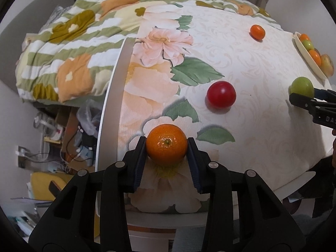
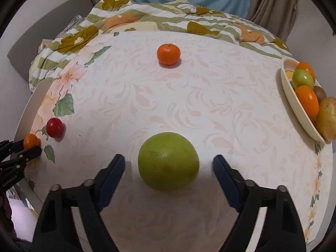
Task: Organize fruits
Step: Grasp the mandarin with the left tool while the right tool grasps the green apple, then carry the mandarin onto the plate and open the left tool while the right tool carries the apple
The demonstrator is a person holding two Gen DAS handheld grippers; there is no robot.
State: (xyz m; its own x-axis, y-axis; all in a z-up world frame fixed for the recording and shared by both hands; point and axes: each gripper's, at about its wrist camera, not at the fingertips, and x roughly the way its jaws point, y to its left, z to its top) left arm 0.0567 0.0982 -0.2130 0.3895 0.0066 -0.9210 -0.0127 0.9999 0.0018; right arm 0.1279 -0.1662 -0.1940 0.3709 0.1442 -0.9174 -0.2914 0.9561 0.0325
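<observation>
left tongs (image 1: 166, 147) gripping orange (image 1: 166, 145), angled downward

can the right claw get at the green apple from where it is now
Probably yes. The green apple sits on the tablecloth between the right claw's open fingers, a gap at each side and nothing blocking; closing should catch it.

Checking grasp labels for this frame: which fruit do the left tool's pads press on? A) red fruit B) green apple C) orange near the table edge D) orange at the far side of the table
C: in the left wrist view the left tool is shut on the near orange, pads touching both its sides; the green apple sits between the right tool's pads with gaps on both sides.
</observation>
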